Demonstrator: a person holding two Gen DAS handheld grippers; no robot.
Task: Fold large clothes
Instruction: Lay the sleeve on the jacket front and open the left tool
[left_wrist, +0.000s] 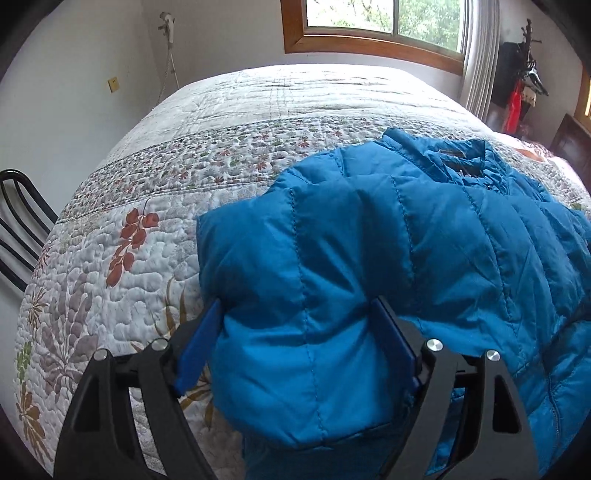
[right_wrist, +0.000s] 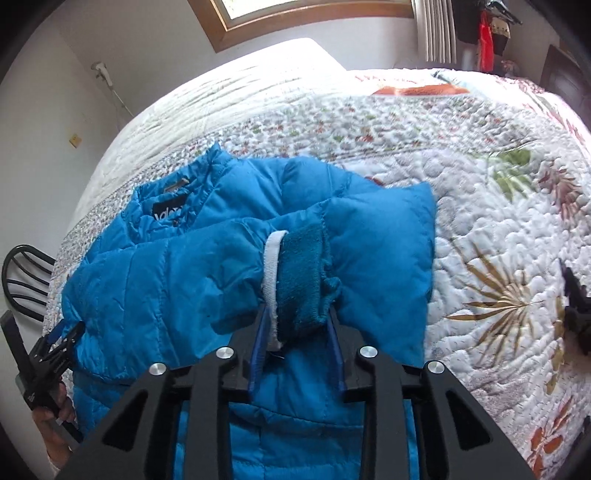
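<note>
A blue quilted puffer jacket lies on the bed, collar toward the window. My left gripper has its blue pads either side of a thick puffy fold of the jacket's left side, jaws fairly wide. In the right wrist view the jacket spreads left, with a black collar label. My right gripper is shut on the jacket's sleeve cuff, which shows a white band and dark teal fleece lining. The left gripper also shows at the jacket's left edge there.
The bed carries a white floral quilt that fills both views. A black metal chair stands at the bed's left side. A wood-framed window is behind the bed. Hanging clothes and dark furniture stand at the right.
</note>
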